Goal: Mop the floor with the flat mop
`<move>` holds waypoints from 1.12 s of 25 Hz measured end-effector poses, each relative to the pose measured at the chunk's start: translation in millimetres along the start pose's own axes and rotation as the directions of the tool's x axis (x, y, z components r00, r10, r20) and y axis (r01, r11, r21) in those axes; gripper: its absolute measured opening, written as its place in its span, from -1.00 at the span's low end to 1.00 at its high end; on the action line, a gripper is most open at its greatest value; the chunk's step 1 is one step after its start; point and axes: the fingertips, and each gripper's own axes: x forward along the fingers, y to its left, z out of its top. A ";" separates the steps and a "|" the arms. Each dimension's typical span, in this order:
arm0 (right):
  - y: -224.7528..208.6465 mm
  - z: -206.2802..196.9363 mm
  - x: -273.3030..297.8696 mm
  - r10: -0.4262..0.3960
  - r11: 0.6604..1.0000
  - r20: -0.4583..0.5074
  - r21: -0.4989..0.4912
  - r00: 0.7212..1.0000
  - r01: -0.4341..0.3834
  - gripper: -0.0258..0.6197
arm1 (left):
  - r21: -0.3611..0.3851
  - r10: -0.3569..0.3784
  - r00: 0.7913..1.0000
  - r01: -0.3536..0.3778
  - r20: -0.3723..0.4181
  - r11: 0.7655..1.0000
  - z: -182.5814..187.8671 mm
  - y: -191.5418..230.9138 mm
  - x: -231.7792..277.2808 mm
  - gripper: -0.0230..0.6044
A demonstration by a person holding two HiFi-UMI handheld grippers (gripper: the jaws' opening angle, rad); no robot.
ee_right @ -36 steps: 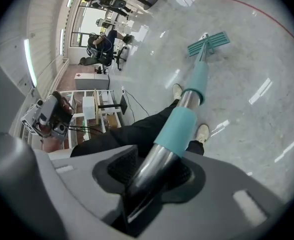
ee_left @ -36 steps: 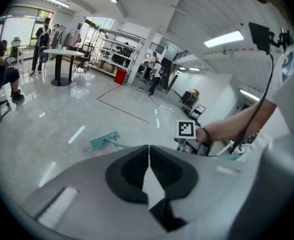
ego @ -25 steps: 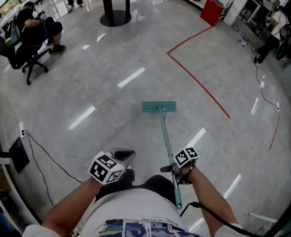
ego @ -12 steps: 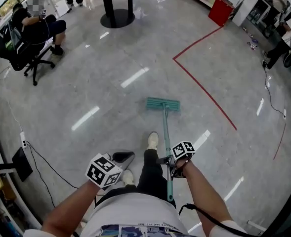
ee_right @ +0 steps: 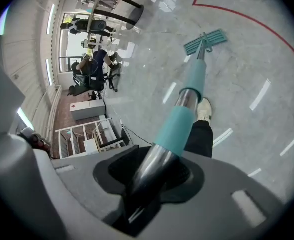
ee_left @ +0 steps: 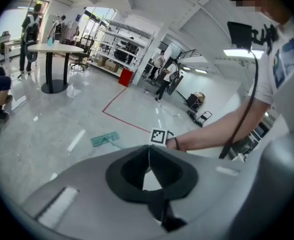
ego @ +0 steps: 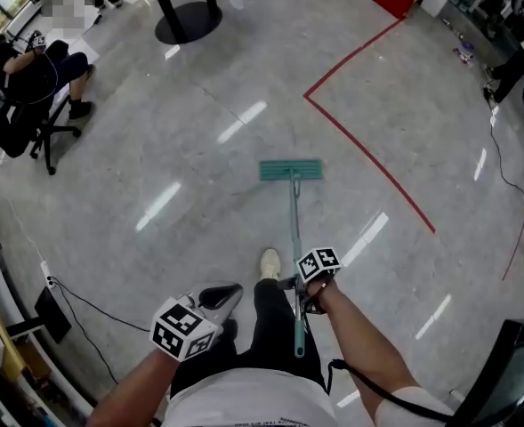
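Observation:
The flat mop's teal head (ego: 291, 170) lies flat on the grey floor ahead of me, and its handle (ego: 294, 238) runs back to my right gripper (ego: 304, 294). That gripper is shut on the handle near its upper end; its jaws have just been closing on it. The right gripper view shows the metal and teal handle (ee_right: 186, 99) held in my right gripper (ee_right: 154, 171), leading down to the mop head (ee_right: 205, 41). My left gripper (ego: 221, 296) hangs to the left of the handle, apart from it. Nothing sits between the jaws of my left gripper (ee_left: 149, 149), whose tips meet.
A red tape line (ego: 368, 163) with a corner runs just right of the mop head. A round table base (ego: 186, 25) stands far ahead on the left, near a seated person (ego: 30, 78). A black cable (ego: 92, 301) trails at the left. My shoe (ego: 270, 263) is beside the handle.
The person has stepped forward, one foot now out ahead. Both grippers went forward with the body, and the mop head slid ahead along the floor beside the red line.

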 end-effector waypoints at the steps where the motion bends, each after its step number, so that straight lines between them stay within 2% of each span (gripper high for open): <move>1: -6.3 5.3 -6.7 0.004 1.000 0.006 0.014 1.000 -0.004 -0.51 | -0.003 -0.011 1.000 0.011 -0.010 1.000 10.7 -1.2 9.3 -0.90; 4: -30.5 20.9 -31.2 -0.004 0.999 0.016 0.033 1.000 0.004 -0.57 | -0.010 -0.031 0.999 0.030 -0.023 0.999 45.2 -3.1 42.3 -0.90; 6: -38.6 21.9 -34.4 -0.007 0.999 0.022 0.039 1.000 0.006 -0.59 | -0.020 -0.038 0.999 0.037 -0.029 0.999 55.4 0.6 54.4 -0.90; 10: -39.2 21.8 -27.5 -0.022 0.999 0.018 0.043 1.000 0.021 -0.61 | -0.040 -0.047 0.998 0.045 -0.038 0.998 55.7 9.2 64.2 -0.90; 19: -26.8 86.2 -35.8 -0.010 0.999 0.049 0.051 0.999 0.007 -0.61 | -0.048 -0.094 0.994 0.091 -0.058 0.995 63.6 11.6 85.3 -0.90; 28: -20.4 142.4 -49.6 -0.003 0.999 0.066 0.043 0.998 0.001 -0.60 | -0.095 -0.076 0.995 0.070 -0.058 0.993 73.9 23.5 86.6 -0.90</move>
